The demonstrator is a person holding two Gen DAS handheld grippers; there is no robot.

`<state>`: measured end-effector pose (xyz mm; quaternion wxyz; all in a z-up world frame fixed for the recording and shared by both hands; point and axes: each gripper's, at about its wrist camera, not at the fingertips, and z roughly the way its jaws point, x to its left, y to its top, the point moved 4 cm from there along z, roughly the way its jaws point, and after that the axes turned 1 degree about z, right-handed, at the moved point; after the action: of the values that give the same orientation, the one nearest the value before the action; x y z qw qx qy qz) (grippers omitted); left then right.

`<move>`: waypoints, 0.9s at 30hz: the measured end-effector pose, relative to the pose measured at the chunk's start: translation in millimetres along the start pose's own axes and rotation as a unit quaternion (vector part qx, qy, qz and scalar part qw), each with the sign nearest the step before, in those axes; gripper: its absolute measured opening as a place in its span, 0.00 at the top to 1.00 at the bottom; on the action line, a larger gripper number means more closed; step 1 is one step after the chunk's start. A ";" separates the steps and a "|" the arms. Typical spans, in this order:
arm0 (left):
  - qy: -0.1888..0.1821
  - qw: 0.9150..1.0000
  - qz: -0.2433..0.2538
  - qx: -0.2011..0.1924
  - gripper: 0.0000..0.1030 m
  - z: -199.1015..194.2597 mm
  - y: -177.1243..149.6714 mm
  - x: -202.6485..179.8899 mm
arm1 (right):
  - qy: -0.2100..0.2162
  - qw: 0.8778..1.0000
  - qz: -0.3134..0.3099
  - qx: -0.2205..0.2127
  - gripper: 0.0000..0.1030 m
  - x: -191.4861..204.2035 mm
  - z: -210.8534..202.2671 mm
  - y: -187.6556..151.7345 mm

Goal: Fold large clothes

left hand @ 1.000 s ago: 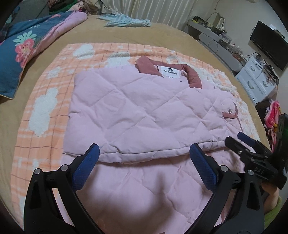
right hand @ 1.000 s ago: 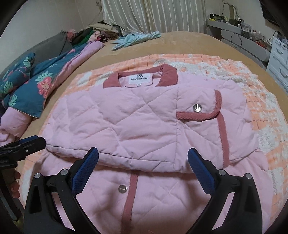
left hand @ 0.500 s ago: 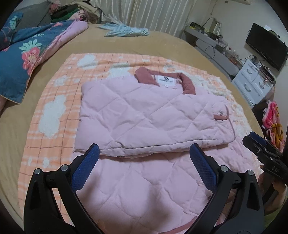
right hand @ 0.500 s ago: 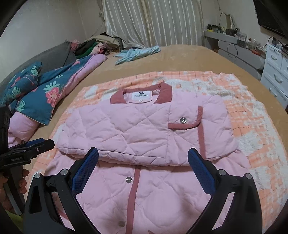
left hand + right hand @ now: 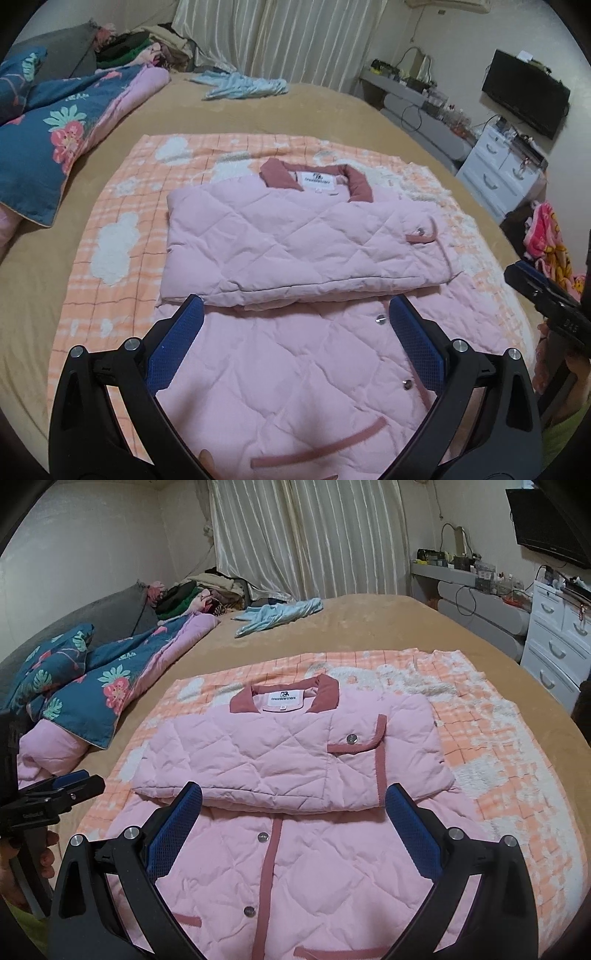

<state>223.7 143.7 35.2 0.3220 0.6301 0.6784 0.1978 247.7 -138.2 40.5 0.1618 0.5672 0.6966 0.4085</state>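
Observation:
A pink quilted jacket [image 5: 295,240] with a dark pink collar lies on an orange checked blanket [image 5: 122,206] on the bed. Its sleeves are folded across the chest, making a thick band above the buttoned lower half [image 5: 295,373]. My left gripper [image 5: 293,306] is open and empty, held above the jacket's lower half. My right gripper [image 5: 293,794] is open and empty, above the same lower half [image 5: 306,867]. The jacket [image 5: 277,753] also fills the right wrist view. Each gripper shows at the edge of the other's view: the right [image 5: 546,295], the left [image 5: 59,794].
A blue floral duvet [image 5: 62,125] lies at the left of the bed. A light blue garment [image 5: 243,85] and a clothes pile [image 5: 207,590] lie at the far end. White drawers [image 5: 557,642] and a TV [image 5: 524,92] stand to the right.
Both grippers have pulled back and up from the jacket, staying open. The jacket looks smaller and its lower half with buttons and pockets has come into view.

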 end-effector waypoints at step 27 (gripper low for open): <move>0.000 0.998 -0.005 -0.069 0.09 -95.6 -32.7 -46.8 | 0.009 0.996 -0.036 -0.078 0.04 -9.9 -129.3 -9.1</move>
<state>134.2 106.6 90.2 0.3653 0.6032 0.6662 0.2428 155.7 -197.4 110.6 0.2138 0.5236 0.6837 0.4611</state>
